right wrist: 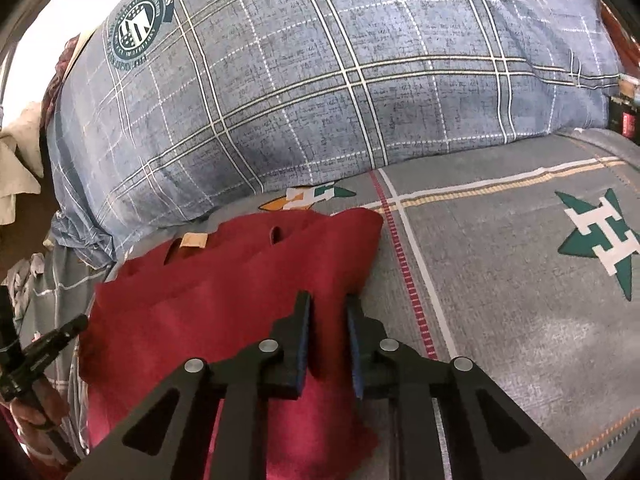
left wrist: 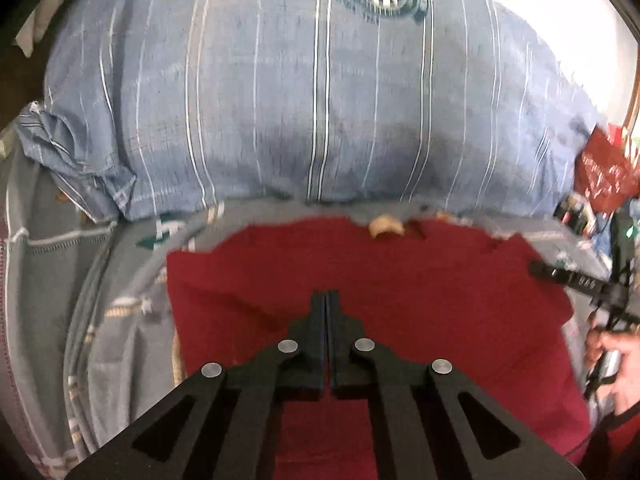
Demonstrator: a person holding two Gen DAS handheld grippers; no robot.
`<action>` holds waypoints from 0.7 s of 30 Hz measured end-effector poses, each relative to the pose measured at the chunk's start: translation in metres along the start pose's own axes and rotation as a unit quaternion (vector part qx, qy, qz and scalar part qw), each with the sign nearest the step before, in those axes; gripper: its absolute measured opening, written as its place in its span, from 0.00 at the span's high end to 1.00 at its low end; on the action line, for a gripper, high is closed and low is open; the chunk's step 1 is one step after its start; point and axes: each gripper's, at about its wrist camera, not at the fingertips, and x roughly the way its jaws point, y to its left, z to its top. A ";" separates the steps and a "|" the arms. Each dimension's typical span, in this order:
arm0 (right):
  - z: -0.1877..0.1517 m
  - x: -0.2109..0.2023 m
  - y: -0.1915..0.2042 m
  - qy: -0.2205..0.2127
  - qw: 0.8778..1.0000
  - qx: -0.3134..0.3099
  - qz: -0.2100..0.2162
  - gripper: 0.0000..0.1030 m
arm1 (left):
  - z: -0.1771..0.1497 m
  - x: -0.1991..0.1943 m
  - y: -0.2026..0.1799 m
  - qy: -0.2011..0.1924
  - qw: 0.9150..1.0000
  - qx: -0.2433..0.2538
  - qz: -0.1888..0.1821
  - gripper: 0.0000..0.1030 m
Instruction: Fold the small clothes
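Observation:
A dark red garment [left wrist: 400,280] lies spread on the grey patterned bed sheet [left wrist: 120,340], its tan neck label [left wrist: 384,226] toward the pillow. My left gripper [left wrist: 328,296] is shut with nothing visibly between its tips, held over the middle of the garment. In the right wrist view the garment [right wrist: 240,280] lies partly folded, with its right edge near a red dashed stripe. My right gripper [right wrist: 328,300] is open, its fingers straddling the garment's right part just above the cloth. The right gripper also shows at the right edge of the left wrist view [left wrist: 580,280].
A large blue plaid pillow [left wrist: 300,100] with a round crest lies just beyond the garment, also in the right wrist view [right wrist: 320,80]. The sheet [right wrist: 520,260] extends to the right with a green star print [right wrist: 600,240]. Red items and clutter [left wrist: 604,168] sit at the far right.

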 end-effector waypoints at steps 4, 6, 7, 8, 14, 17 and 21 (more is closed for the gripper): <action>0.002 -0.005 0.001 -0.005 1.000 -0.001 0.007 0.86 | -0.006 -0.001 0.017 0.011 1.000 -0.009 0.002 0.92; 0.002 -0.006 -0.001 0.000 1.000 0.004 0.008 0.81 | -0.012 0.005 0.020 0.038 0.999 0.003 0.003 0.55; 0.002 -0.006 -0.003 0.002 1.000 0.011 0.008 0.80 | -0.016 0.007 0.020 0.045 0.999 0.011 0.007 0.47; 0.001 -0.006 -0.005 0.004 1.000 0.018 0.013 0.75 | -0.017 0.008 0.019 0.047 0.999 0.015 0.009 0.41; 0.002 0.000 -0.007 0.015 1.000 0.020 0.013 0.66 | -0.016 0.026 0.008 0.066 0.996 0.041 0.045 0.93; 0.000 0.004 -0.003 0.019 1.000 0.003 0.007 0.73 | -0.009 0.020 0.007 0.055 0.998 0.016 0.020 0.95; 0.001 0.000 0.002 0.007 1.000 -0.012 -0.003 0.85 | 0.008 -0.014 0.002 -0.005 1.000 0.006 -0.013 0.96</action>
